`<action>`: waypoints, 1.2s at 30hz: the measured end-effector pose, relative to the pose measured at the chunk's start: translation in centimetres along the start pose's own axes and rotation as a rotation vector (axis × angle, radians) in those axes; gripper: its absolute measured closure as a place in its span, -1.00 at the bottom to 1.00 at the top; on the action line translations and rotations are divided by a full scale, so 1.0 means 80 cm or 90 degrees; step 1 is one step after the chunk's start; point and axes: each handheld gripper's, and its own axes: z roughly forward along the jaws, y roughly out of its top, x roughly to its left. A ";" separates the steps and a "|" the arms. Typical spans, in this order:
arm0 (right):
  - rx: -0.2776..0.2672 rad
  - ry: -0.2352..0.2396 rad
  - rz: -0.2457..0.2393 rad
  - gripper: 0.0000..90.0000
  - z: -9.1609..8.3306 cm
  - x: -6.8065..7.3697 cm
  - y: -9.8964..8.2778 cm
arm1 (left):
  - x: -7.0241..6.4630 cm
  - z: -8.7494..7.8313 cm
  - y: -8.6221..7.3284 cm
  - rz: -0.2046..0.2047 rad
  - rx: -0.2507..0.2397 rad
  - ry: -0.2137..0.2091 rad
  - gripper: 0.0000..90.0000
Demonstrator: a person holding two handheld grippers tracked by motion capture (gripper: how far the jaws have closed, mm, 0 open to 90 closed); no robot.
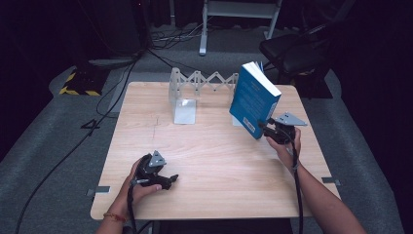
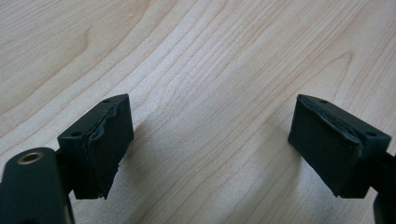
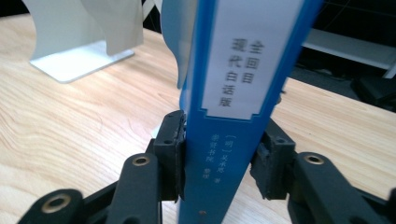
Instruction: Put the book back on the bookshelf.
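Right hand-held gripper (image 1: 269,127) clamped on a blue book (image 1: 254,99); left hand-held gripper (image 1: 168,180) idle.

In the right gripper view the jaws press on both covers near the book's lower spine, and the book is held tilted above the right side of the table (image 1: 209,161). It seems to be clear of the tabletop, though its lower edge is hard to see. Behind it stands a white folding book rack (image 1: 195,87). The left hand-held gripper rests on the near left, jaws wide apart with bare wood between them.
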 end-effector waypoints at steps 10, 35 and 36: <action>-0.002 -0.029 0.035 0.36 0.017 0.007 0.007 | 0.000 0.000 0.000 -0.001 -0.001 -0.001 -0.69; 0.072 0.018 0.000 0.15 0.016 -0.001 0.026 | 0.000 0.001 0.000 0.000 -0.003 0.001 -0.69; 0.073 0.023 -0.006 0.14 0.013 -0.002 0.027 | 0.000 0.001 0.000 -0.001 -0.003 0.001 -0.69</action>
